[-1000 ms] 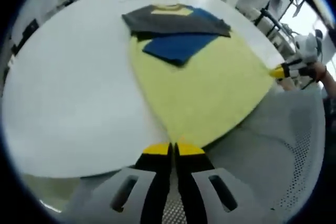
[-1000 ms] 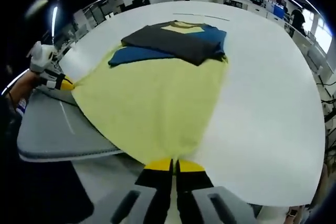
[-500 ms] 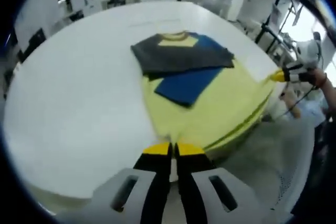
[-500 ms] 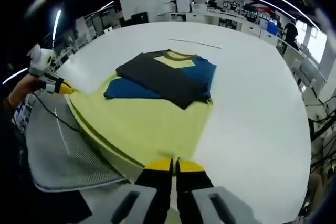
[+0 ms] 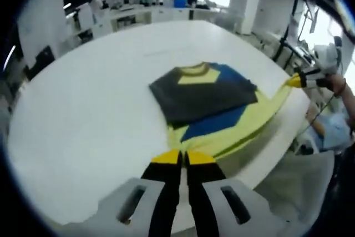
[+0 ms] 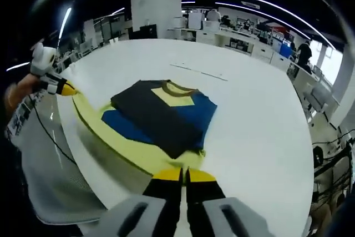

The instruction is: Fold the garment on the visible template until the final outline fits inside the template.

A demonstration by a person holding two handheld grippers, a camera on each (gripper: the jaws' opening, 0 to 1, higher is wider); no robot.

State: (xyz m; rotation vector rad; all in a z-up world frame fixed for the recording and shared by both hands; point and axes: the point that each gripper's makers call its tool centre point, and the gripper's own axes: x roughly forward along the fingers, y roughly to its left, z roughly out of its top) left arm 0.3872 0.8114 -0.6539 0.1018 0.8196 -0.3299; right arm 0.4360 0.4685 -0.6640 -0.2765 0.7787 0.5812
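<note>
The shirt (image 5: pixel 213 104) lies on the white table (image 5: pixel 83 115) — yellow body, dark and blue sleeves folded across its chest. The left gripper (image 5: pixel 183 158) has its jaws closed on one corner of the yellow hem; the right gripper (image 6: pixel 183 175) pinches the other corner — the hem hangs lifted between them.

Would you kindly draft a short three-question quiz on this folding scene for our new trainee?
1. True or false: the left gripper is shut on the hem of the yellow garment.
2. Which colour lies on top of the garment: A grey, B red, C white?
3. Fill in: the garment rests on a white ____.

Key: 1 true; 2 A; 3 table. The right gripper pinches the hem as well.
</note>
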